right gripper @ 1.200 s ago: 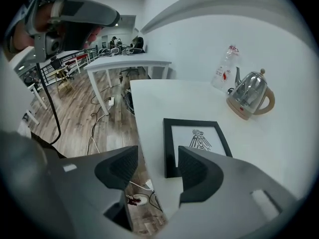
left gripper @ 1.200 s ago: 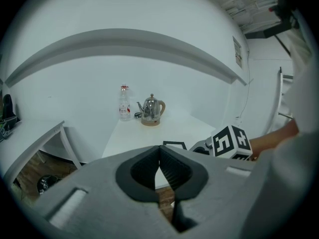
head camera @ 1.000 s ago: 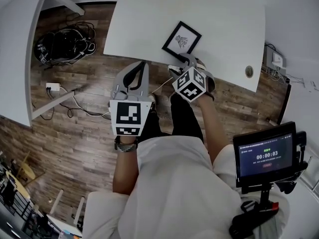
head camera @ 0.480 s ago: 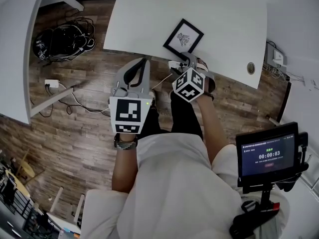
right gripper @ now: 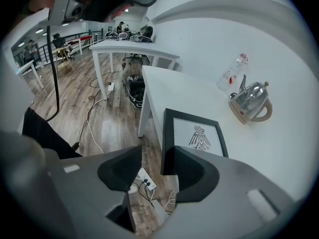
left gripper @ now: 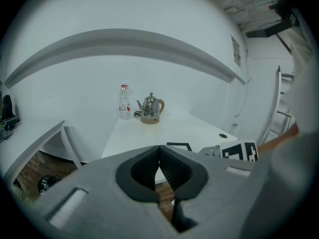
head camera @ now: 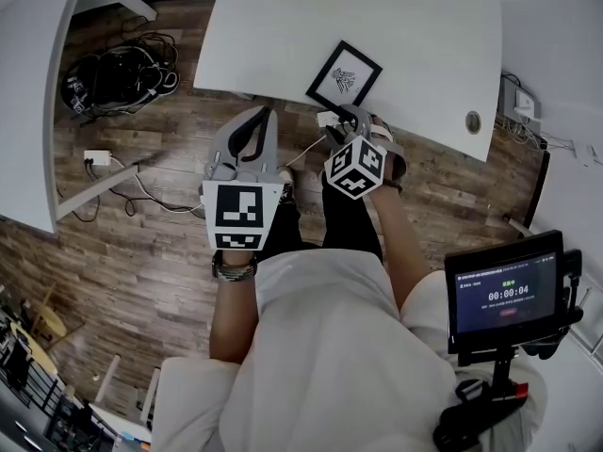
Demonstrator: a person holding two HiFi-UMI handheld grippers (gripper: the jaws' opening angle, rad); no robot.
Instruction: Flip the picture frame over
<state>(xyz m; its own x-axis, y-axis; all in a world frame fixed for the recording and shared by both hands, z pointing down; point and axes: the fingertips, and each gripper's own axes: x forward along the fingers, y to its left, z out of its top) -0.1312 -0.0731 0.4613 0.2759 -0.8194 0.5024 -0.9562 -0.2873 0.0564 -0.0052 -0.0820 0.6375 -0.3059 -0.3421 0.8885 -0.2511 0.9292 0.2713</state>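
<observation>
The black picture frame [head camera: 344, 75] lies face up near the front edge of the white table [head camera: 415, 36], showing a bird drawing [right gripper: 199, 137]. My right gripper [head camera: 350, 115] hovers at the table's edge just short of the frame's near corner. Its jaws have just been closing and stand open [right gripper: 152, 156], with only floor visible in the gap. The frame's left edge [right gripper: 164, 133] runs right beside the inner face of the right-hand finger [right gripper: 192, 169]. Over the floor, left of the right one, my left gripper [head camera: 267, 115] is shut and empty [left gripper: 159, 149].
At the table's far side stand a metal kettle [right gripper: 251, 103] and a plastic bottle [right gripper: 233, 73]. A cable hole [head camera: 473, 121] sits at the table's right end. Cables [head camera: 122, 78] and a power strip [head camera: 97, 164] lie on the wood floor. Another white desk [head camera: 38, 92] stands at the left.
The right gripper has tilted slightly at the table's edge, staying close to the frame's near corner. The left gripper has kept its place and stays shut.
</observation>
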